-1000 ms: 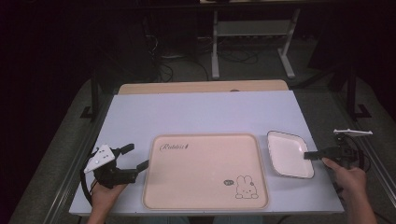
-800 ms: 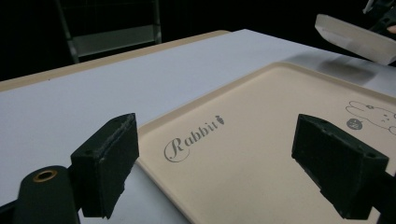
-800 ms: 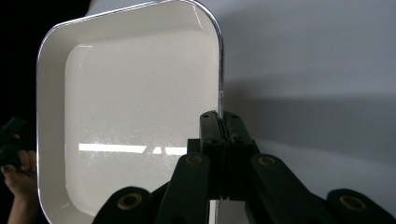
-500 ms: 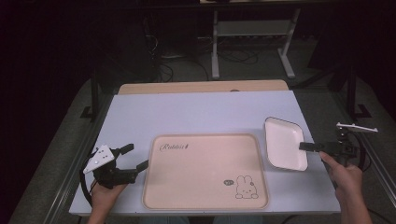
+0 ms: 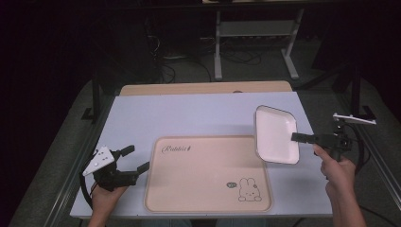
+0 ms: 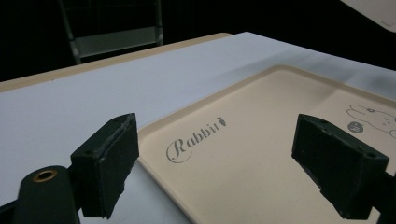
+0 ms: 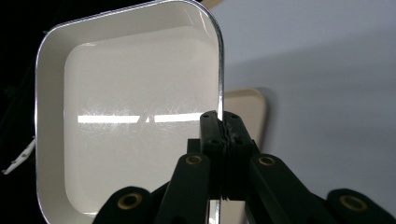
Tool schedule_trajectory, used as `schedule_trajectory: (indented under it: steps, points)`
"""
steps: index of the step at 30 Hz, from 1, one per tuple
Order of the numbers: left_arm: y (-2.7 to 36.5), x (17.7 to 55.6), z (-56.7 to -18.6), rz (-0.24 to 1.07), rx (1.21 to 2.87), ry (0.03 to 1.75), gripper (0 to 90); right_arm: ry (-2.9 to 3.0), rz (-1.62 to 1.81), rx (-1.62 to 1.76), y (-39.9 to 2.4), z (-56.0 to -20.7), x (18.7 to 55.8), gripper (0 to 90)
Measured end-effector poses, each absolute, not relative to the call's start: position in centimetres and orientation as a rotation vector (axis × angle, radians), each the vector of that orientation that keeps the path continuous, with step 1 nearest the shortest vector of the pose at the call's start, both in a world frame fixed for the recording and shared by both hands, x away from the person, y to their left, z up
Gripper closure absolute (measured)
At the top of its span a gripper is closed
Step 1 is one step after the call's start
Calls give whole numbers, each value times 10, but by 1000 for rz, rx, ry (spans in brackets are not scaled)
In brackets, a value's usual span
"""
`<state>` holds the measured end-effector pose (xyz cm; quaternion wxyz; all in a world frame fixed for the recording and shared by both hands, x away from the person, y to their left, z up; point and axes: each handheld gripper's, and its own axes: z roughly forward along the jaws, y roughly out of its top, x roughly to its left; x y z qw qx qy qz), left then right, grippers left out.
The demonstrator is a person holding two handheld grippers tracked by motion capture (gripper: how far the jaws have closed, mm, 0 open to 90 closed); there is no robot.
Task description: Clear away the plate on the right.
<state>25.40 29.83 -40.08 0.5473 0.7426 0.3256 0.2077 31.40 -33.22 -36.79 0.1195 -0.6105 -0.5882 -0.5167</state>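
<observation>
A white square dish hangs tilted above the table's right side, over the right edge of the beige rabbit tray. My right gripper is shut on the dish's rim. In the right gripper view the dish stands on edge with its hollow facing left, and the pinched jaws of the right gripper clamp its rim. My left gripper rests open at the tray's left edge with nothing between its jaws. From the left gripper view, the left gripper frames the tray's "Rabbit" lettering.
The pale table top has a wooden strip along its far edge. A metal stand and cables lie on the dark floor beyond. Metal frame rails run along both table sides.
The right gripper has lifted the white dish off the table, tilted it up and carried it left toward the tray. The left gripper has stayed where it was.
</observation>
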Motion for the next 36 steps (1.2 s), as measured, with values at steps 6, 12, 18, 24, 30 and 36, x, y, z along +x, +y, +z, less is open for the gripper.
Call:
schedule_trajectory:
  steps: [6, 12, 18, 24, 30, 36]
  points:
    - [300, 253, -400, 495, 1752, 778, 142, -1788, -1538, -1720, -305, -344, 322, 885]
    - [301, 255, -401, 494, 1750, 779, 142, -1801, -1551, -1728, -285, -326, 330, 885]
    - [301, 255, -401, 494, 1750, 780, 143, -1826, -1557, -1672, -254, -326, 329, 885]
    - [302, 254, -400, 497, 1742, 783, 142, -1844, -1494, -1676, -225, -343, 331, 885]
    - [302, 255, -401, 493, 1749, 782, 142, -1801, -1480, -1704, -209, -358, 330, 885]
    - [302, 255, -401, 492, 1752, 780, 142, -1805, -1427, -1748, -188, -380, 327, 884]
